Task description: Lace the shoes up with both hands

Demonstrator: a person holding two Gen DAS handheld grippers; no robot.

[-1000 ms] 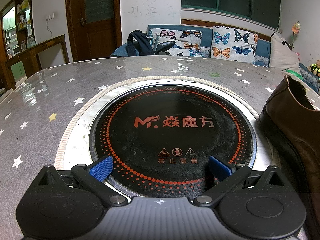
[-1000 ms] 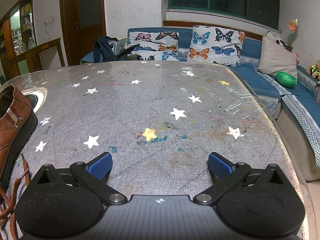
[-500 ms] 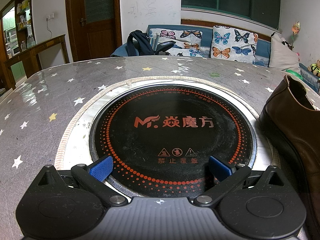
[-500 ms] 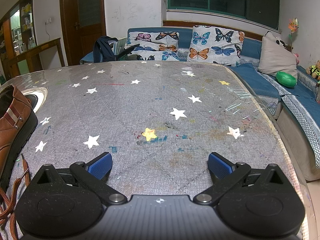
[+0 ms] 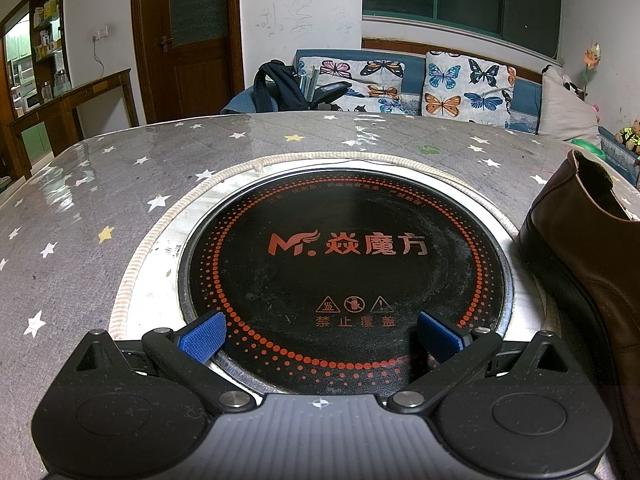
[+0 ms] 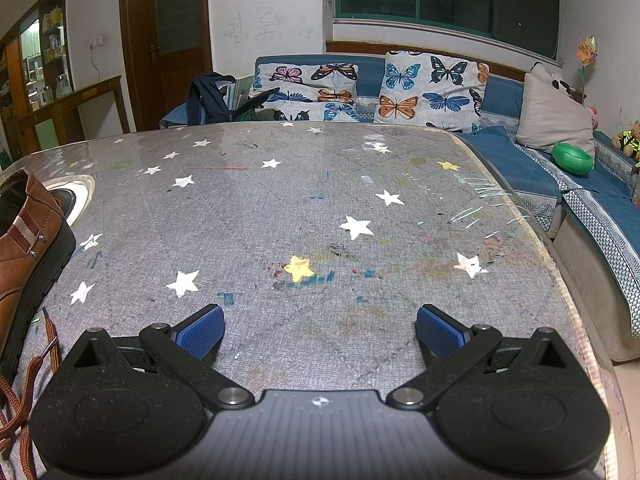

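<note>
Shoe (image 5: 588,256) in both views — laces (image 6: 24,384) only right wrist.

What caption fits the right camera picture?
Open right gripper above the starry table, brown shoe and loose laces at left.

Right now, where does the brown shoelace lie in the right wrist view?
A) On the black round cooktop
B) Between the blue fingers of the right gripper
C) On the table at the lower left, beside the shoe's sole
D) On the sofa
C: the brown shoelace lies loose on the table at the lower left, next to the brown shoe, outside the open right gripper.
</note>
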